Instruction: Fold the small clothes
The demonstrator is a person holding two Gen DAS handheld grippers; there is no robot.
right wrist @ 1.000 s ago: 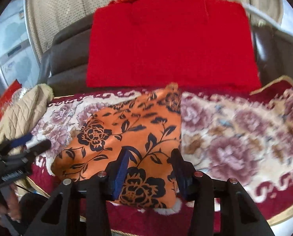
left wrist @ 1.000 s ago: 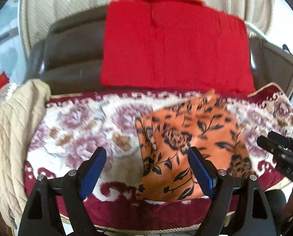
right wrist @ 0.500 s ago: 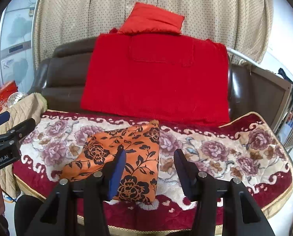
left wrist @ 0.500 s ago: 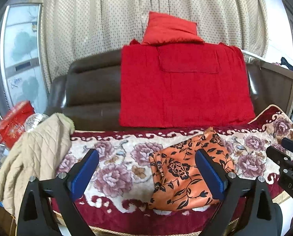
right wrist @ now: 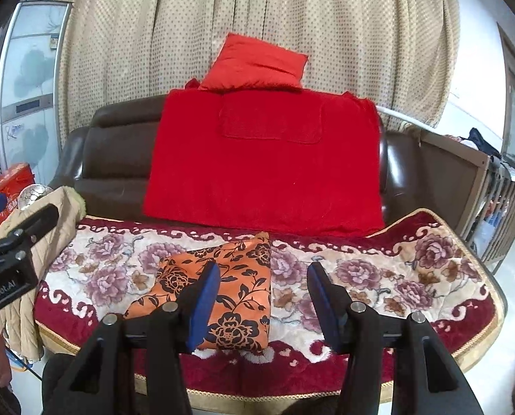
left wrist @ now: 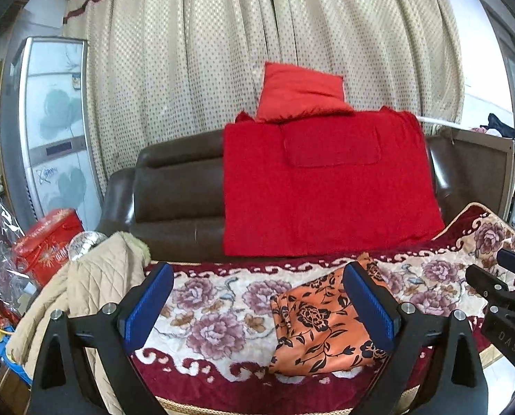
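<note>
A folded orange garment with a black flower print [left wrist: 321,325] lies flat on the floral blanket [left wrist: 216,314] over the sofa seat; it also shows in the right wrist view [right wrist: 236,290]. My left gripper [left wrist: 257,307] is open and empty, held back from and above the seat. My right gripper [right wrist: 264,297] is open and empty too, held in front of the garment without touching it. The right gripper's tip shows at the right edge of the left wrist view [left wrist: 499,294].
A beige quilted jacket [left wrist: 84,294] hangs over the left end of the sofa. A red cloth [left wrist: 326,186] drapes the brown sofa back with a red cushion [left wrist: 302,93] on top. A red box [left wrist: 46,242] stands at left. Curtains hang behind.
Both grippers have pulled back and up from the garment, so the whole sofa and curtain now show. The right gripper's jaws have opened wider. The garment lies still.
</note>
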